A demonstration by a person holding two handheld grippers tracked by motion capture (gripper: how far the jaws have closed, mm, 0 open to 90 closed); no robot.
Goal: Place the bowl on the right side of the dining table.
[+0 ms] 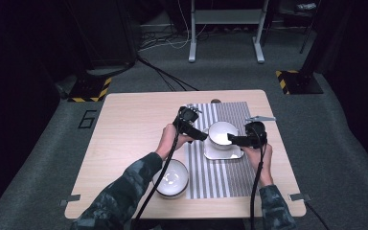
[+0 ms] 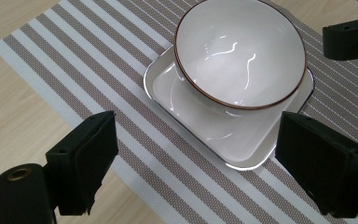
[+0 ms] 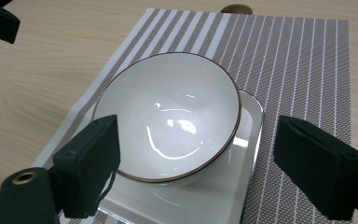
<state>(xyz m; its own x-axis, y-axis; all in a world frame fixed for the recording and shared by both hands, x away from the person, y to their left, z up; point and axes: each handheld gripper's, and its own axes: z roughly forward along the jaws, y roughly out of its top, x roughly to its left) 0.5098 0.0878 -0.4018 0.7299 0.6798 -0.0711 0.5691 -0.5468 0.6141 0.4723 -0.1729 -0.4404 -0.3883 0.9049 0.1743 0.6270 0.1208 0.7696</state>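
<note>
A white bowl with a thin brown rim (image 1: 222, 132) (image 2: 240, 51) (image 3: 168, 116) sits in a white square plate (image 1: 224, 154) (image 2: 223, 137) (image 3: 205, 203) on a grey-and-white striped placemat (image 1: 220, 179) (image 2: 74, 60) (image 3: 303, 56). My left gripper (image 1: 204, 136) (image 2: 198, 142) hovers at the bowl's left side, jaws wide apart with nothing between them. At the bowl's right side my right gripper (image 1: 230, 140) (image 3: 196, 151) is open too, its pads clear of the rim. Both point inward at the bowl from opposite sides.
A second white bowl with a dark outside (image 1: 171, 178) stands near the front edge of the wooden table (image 1: 134, 124), left of the mat. A small brown disc (image 1: 215, 101) (image 3: 236, 8) lies at the mat's far edge. A grey metal piece (image 1: 260, 118) lies at the mat's right.
</note>
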